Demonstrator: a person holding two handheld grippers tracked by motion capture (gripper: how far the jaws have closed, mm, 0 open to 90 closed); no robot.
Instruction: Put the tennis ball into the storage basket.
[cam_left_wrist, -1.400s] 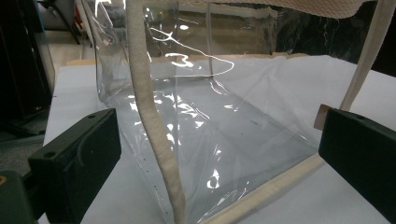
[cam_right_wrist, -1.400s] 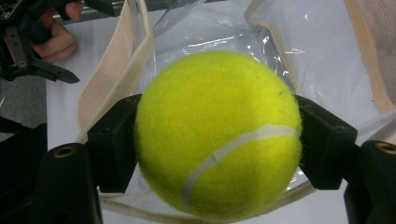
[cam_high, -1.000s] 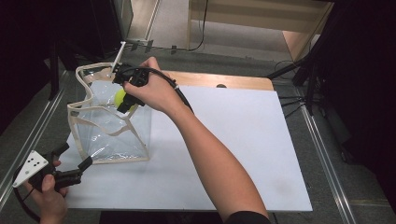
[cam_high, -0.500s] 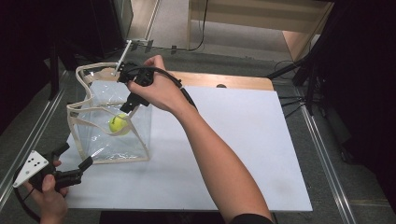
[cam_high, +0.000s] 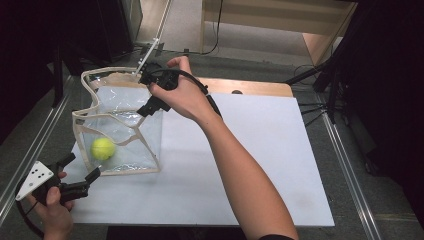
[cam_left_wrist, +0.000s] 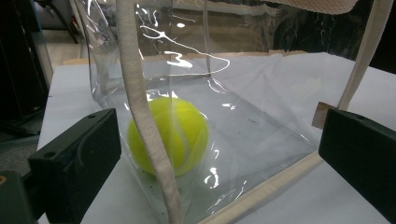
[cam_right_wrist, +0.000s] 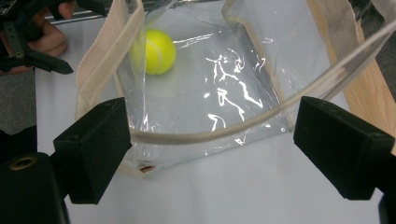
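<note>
High view, lower left of the frame: found the tennis ball (cam_high: 102, 148) lying at the bottom of the clear plastic bag (cam_high: 134, 150), close to the bag's near corner, on the white tabletop (cam_high: 260, 150). Confirmed the same in the left gripper view, with the ball low and left of centre behind a cream webbing strap (cam_left_wrist: 140, 116), and in the right gripper view, at upper left through the open mouth.

Judged the ball light, springy and fuzzy enough not to slip, but apt to roll; best pinched across its middle, reached from above through the mouth. Judged the bag thin, soft and glossy, its walls liable to buckle and slide between pads; took the stiffer webbing rim or a strap for the better hold.

Saw the left gripper (cam_high: 82, 167) at lower left, held in the left hand (cam_high: 52, 212), jaws spread wide and gripping nothing, the bag's near corner framed between them. Could not tell whether either jaw touched the plastic.

Saw the right gripper (cam_high: 149, 92) in the right hand (cam_high: 180, 95) above the bag's far rim, upper left of centre. Found its jaws likewise wide apart and empty, with the curved rim running between them, not clamped.
</note>
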